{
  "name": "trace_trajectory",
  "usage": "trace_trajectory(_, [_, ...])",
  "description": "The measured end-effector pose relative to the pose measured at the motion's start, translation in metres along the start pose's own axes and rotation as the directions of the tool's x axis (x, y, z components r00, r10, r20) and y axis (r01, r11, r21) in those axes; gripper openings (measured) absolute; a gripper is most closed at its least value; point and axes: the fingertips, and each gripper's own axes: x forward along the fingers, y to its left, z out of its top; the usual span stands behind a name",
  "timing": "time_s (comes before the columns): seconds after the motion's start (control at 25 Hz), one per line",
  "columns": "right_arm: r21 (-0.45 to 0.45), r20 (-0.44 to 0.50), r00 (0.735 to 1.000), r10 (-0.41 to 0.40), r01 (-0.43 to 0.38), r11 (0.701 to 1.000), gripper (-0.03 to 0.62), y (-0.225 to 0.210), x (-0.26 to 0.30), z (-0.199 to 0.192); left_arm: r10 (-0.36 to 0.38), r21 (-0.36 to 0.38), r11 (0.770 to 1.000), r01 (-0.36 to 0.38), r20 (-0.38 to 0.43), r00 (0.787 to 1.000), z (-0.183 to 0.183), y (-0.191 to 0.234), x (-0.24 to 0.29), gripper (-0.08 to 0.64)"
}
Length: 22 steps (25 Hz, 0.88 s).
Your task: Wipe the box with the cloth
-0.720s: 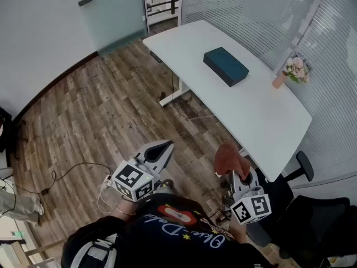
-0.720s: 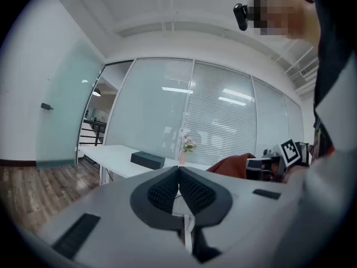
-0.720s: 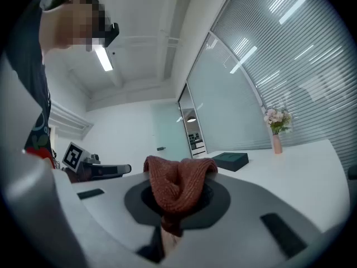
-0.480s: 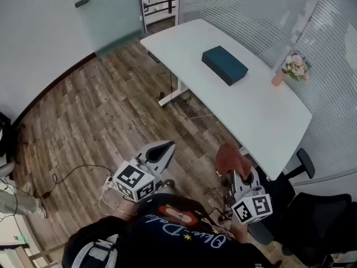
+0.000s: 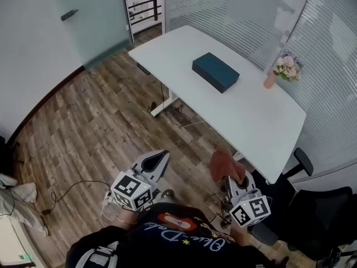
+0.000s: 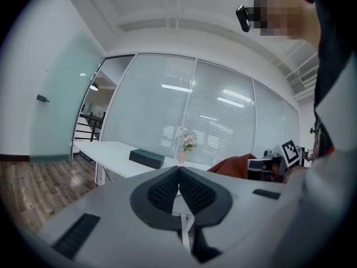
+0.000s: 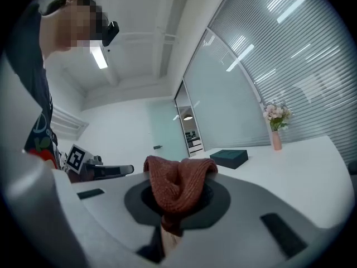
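Rust-red knitted cloth [image 7: 177,190]: bunched and clamped between the jaws of the right gripper [image 7: 178,176], with its folds spilling over the jaw tips. It is held low in front of the person, just off the near end of the white worktop [image 5: 254,121].

Dark teal rectangular box [image 5: 216,72]: lies flat toward the far end of the worktop, well apart from both grippers, with nothing touching it.

Left gripper [image 6: 179,171]: jaws pressed together with nothing between them, held over the wood plank floor [image 5: 78,121].

Small pink vase of flowers [image 5: 271,80]: stands upright near the worktop's right edge, beyond the box.

Head view only: the floor, the whole worktop outline, and a black office chair [image 5: 318,211] by the near corner.

Gripper views only: how each pair of jaws stands. Each view also catches the other gripper's marker cube.

Hidden or unclear: the cloth covers the right gripper's tips in the head view. The person's hands sit mostly under the marker cubes. How far the cloth reaches into the jaws cannot be made out.
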Motion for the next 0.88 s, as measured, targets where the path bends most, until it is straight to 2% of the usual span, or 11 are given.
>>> trace_trajectory(0.28, [-0.009, -0.036, 0.999, -0.02, 0.02, 1.0, 0.023, 0.004, 0.03, -0.005, -0.042, -0.011, 0.999, 0.042, -0.002, 0.999, 0.005, 0.028, 0.013, 0.003])
trace_trajectory(0.48, [-0.02, -0.034, 0.999, -0.031, 0.03, 0.999, 0.023, 0.015, 0.067, -0.001, -0.055, -0.012, 0.998, 0.055, 0.01, 0.998, 0.016, 0.064, 0.014, 0.003])
trace_trajectory(0.88, [-0.002, -0.039, 0.999, -0.018, 0.018, 1.0, 0.024, 0.033, 0.131, -0.007, -0.018, -0.014, 1.0, 0.018, 0.002, 1.0, 0.023, 0.139, 0.009, 0.003])
